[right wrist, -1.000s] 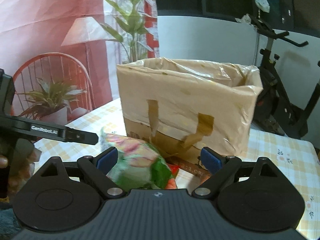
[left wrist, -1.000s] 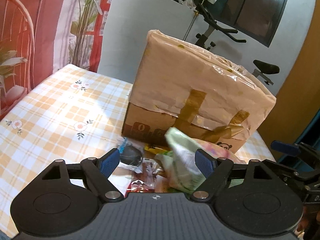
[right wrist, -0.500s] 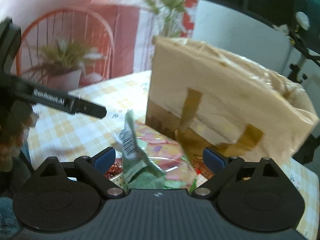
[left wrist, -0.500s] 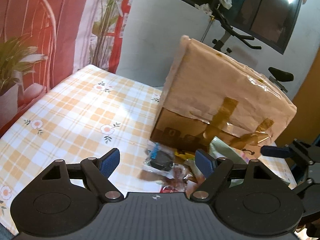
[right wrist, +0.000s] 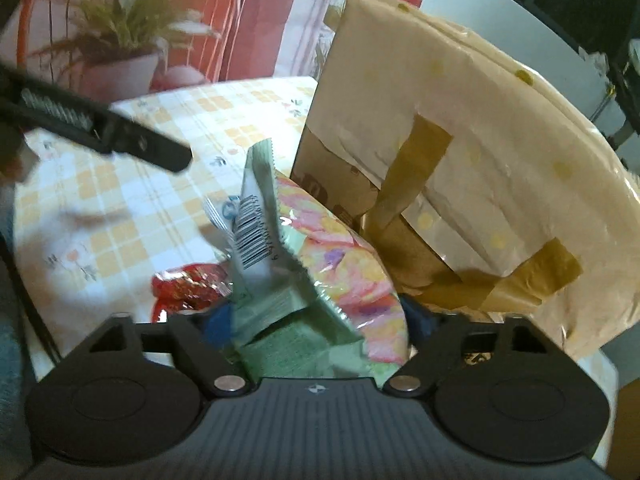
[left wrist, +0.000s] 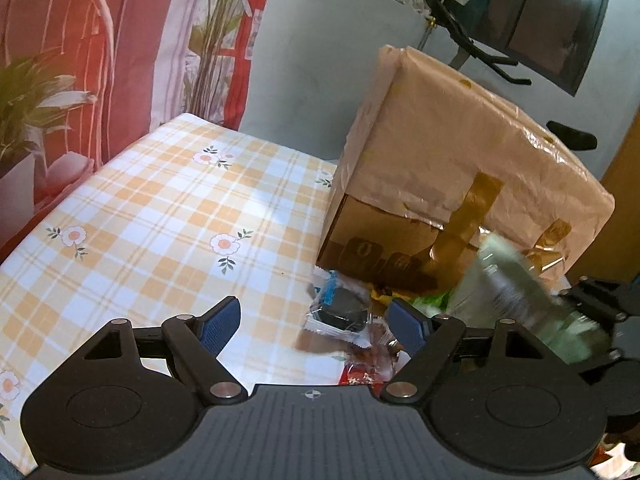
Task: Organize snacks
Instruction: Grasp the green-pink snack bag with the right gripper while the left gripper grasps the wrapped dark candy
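Checked cloth w/ flowers (left wrist: pixel 168 216) covers the surface. Red-and-pink printed backdrop (left wrist: pixel 132 40) w/ plant and chair motif behind its far-left edge. Exercise bike (left wrist: pixel 480 40) beyond far edge, by dark window (left wrist: pixel 560 20).

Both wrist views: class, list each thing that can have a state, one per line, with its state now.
Left gripper: open, empty.
Right gripper: shut on green snack packet, lifted.
Cardboard box: upright, plastic-lined, taped.
Dark cookie pack: lying on tablecloth, sealed.
Red wrapper: lying crumpled.
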The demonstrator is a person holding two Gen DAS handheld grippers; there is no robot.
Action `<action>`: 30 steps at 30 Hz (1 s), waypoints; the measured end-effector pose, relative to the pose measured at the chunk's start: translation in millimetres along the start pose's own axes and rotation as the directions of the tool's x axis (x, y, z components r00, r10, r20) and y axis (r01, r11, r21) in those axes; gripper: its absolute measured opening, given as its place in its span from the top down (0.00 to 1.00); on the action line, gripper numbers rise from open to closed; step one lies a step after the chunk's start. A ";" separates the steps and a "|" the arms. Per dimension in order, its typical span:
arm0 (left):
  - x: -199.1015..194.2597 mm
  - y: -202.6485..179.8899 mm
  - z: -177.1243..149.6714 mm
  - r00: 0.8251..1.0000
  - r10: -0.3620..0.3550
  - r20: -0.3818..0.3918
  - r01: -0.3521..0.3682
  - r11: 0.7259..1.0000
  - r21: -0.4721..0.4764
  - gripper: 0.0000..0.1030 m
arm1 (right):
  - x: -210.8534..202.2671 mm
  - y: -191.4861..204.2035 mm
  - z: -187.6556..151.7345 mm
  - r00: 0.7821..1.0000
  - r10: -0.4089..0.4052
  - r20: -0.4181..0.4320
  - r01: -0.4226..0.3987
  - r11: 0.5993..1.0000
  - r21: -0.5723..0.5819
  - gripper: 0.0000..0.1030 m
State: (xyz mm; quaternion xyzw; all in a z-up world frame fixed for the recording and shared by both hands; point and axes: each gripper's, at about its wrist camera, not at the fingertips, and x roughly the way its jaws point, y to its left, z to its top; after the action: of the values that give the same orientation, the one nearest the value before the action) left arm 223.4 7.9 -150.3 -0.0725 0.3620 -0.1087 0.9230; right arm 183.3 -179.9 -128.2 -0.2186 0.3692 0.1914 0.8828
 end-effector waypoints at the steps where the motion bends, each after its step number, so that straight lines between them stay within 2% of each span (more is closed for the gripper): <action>1: 1.9 -0.5 -0.2 1.000 -0.001 -0.001 0.001 1.000 0.013 0.24 | -3.8 -3.2 -2.0 1.000 0.005 0.016 -0.005 1.000 0.023 0.34; 5: 13.9 -4.3 1.1 1.000 -0.005 -0.020 0.006 0.997 0.083 0.32 | -19.8 -12.9 -7.4 0.997 -0.010 0.077 0.002 0.995 0.099 0.36; 11: 46.8 -14.5 4.3 0.998 -0.016 -0.063 0.027 0.983 0.183 0.32 | -32.0 -26.6 -11.5 0.992 -0.006 0.126 -0.014 0.987 0.158 0.36; 21: 101.7 -25.7 -1.3 0.985 0.027 -0.172 0.015 0.971 0.238 0.32 | -37.7 -32.8 -16.4 0.987 0.003 0.158 -0.035 0.978 0.204 0.36; 23: 102.9 -29.0 -4.3 0.986 0.035 -0.162 0.008 0.966 0.257 0.33 | -39.7 -35.0 -18.8 0.987 0.007 0.160 -0.042 0.976 0.215 0.36; 24: 102.7 -30.2 -5.4 0.989 -0.008 -0.147 0.047 0.963 0.264 0.39 | -40.1 -35.8 -19.4 0.987 0.008 0.161 -0.043 0.975 0.218 0.36; 25: 100.5 -30.2 -6.4 0.990 -0.008 -0.139 0.046 0.962 0.271 0.44 | -40.3 -36.2 -19.7 0.987 0.009 0.162 -0.045 0.974 0.221 0.36; 30: 81.7 -19.8 -6.1 0.993 -0.033 -0.112 0.057 0.974 0.219 0.48 | -40.8 -37.5 -19.7 0.986 0.011 0.167 -0.051 0.971 0.234 0.36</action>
State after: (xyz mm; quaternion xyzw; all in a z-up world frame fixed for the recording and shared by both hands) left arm 274.7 -32.3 -203.8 0.0288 0.3949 -0.1732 0.9018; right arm 164.1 -228.7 -101.5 -0.0889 0.3186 0.1770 0.9270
